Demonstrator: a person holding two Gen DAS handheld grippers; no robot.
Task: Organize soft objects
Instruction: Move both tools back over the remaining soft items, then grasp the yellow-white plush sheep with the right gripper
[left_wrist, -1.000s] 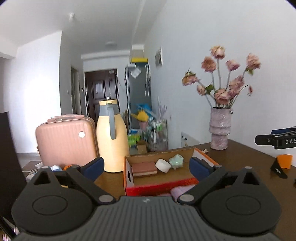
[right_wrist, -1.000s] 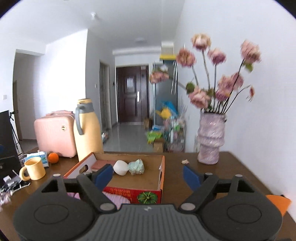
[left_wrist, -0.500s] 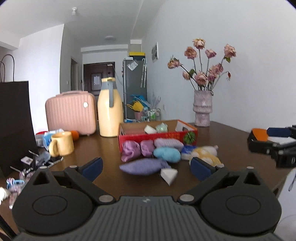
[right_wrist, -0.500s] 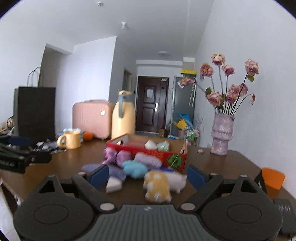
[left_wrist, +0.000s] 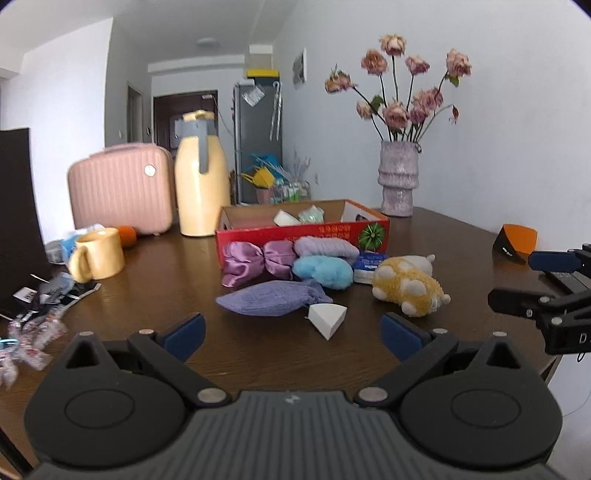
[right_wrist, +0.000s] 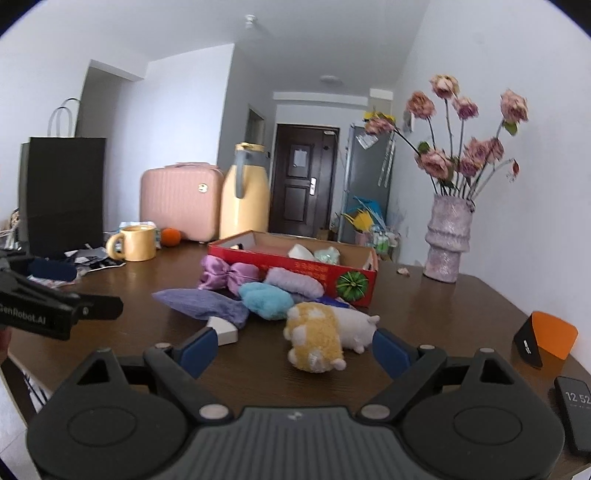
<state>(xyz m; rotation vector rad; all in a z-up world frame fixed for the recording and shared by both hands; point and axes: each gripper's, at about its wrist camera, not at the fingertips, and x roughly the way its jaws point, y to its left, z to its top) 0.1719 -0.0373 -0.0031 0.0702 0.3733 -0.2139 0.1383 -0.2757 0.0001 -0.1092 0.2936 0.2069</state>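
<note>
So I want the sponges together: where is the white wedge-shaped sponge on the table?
In the left wrist view the white wedge-shaped sponge lies centre-front on the brown table, just before the purple fabric pouch.

You face a dark wooden surface (right_wrist: 424, 314) set against a white wall (right_wrist: 535, 184) at your 3 o'clock. At 12 o'clock a hallway ends at a dark brown door (right_wrist: 303, 181), with a grey cabinet (right_wrist: 365, 184) beside it. Daylight washes the white ceiling (right_wrist: 295, 44).

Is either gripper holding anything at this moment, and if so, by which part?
Nothing is held. The left gripper and the right gripper both stand open above the table, with the yellow plush toy lying untouched ahead of the right one.
</note>
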